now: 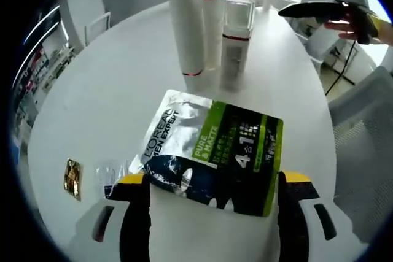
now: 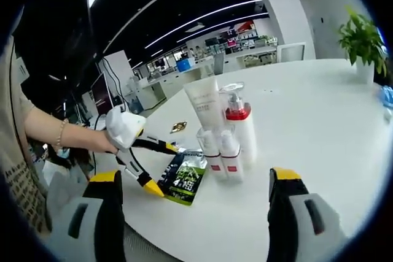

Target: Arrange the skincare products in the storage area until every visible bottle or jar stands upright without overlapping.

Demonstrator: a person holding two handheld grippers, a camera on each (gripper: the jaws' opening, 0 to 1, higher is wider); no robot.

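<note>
We see the sachet lying flat on the white table, between our left gripper's jaws, which stand wide apart and clamp nothing. Its long axis runs from 10 toward 4 o'clock in the left gripper view. At 12 o'clock beyond it, the tall tube, pump bottle and clear-capped bottle stand upright, close together. A small gold packet lies at 9 o'clock. In the right gripper view, the right gripper hangs with jaws spread and empty, near the bottle cluster; a potted plant sits at 2 o'clock, office shelving behind.
</note>
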